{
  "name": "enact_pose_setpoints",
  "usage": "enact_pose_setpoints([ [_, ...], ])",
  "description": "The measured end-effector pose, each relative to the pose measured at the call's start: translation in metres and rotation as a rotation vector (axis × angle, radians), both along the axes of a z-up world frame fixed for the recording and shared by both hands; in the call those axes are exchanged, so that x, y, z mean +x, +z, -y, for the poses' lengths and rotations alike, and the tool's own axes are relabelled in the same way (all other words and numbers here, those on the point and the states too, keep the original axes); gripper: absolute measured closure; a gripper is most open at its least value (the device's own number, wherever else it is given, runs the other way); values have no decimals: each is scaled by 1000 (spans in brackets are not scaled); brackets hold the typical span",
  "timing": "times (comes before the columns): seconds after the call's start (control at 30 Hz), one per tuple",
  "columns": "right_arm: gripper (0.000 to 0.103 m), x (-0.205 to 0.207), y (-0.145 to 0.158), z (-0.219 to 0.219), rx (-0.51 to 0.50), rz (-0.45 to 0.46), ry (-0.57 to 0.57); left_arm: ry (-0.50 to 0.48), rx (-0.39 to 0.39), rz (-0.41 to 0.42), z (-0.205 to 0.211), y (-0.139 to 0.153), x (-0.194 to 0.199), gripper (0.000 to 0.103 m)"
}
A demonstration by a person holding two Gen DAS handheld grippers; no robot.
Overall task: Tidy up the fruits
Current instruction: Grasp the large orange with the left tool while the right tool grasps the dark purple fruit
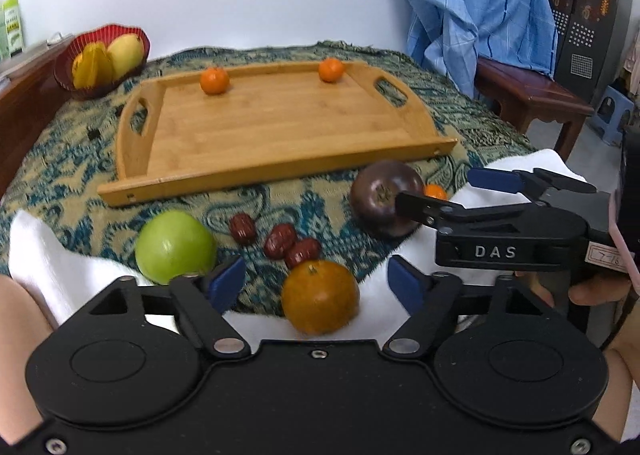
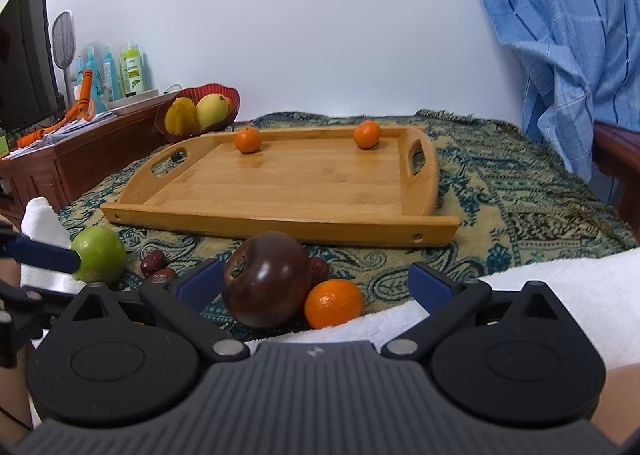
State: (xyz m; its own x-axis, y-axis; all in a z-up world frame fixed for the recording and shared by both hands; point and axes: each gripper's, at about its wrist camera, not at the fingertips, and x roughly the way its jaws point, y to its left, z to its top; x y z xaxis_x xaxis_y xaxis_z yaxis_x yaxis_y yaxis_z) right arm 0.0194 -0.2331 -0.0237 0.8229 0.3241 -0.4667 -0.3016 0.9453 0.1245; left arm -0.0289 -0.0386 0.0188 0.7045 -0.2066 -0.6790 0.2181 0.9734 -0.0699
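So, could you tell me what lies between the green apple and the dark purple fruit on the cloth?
Three red dates lie between the green apple and the dark purple fruit, clearest in the left wrist view.

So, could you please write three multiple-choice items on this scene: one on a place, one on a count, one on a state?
1. Where is the green apple?
A. on the cloth, outside the tray
B. on the tray
C. in the red basket

2. How many oranges lie on the wooden tray?
A. none
B. two
C. four

3. The left gripper is:
A. shut on the apple
B. shut on a date
C. open, around a brownish orange

Key: 1 A, it sits before the tray's near rim; 2 B, both by the far rim; 3 C, gaps show beside both pads.
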Motion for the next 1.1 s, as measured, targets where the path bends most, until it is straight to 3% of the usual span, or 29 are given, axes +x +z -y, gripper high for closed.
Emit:
enact_pose_setpoints([
  [0.13, 0, -1, -2, -7, -22, 8, 21, 10, 10, -25, 2, -7, 1, 50],
  [0.23, 2, 0, -3, -12, -44, 9, 34, 28, 23, -40, 2, -13, 3, 55],
  [0.63, 11, -1, -7, -23, -92, 22, 76, 26, -16, -52, 5, -23, 8, 56],
  [1.1, 13, 4, -9, -31, -146, 52, 95, 57, -10, -66, 9, -35, 13, 53],
])
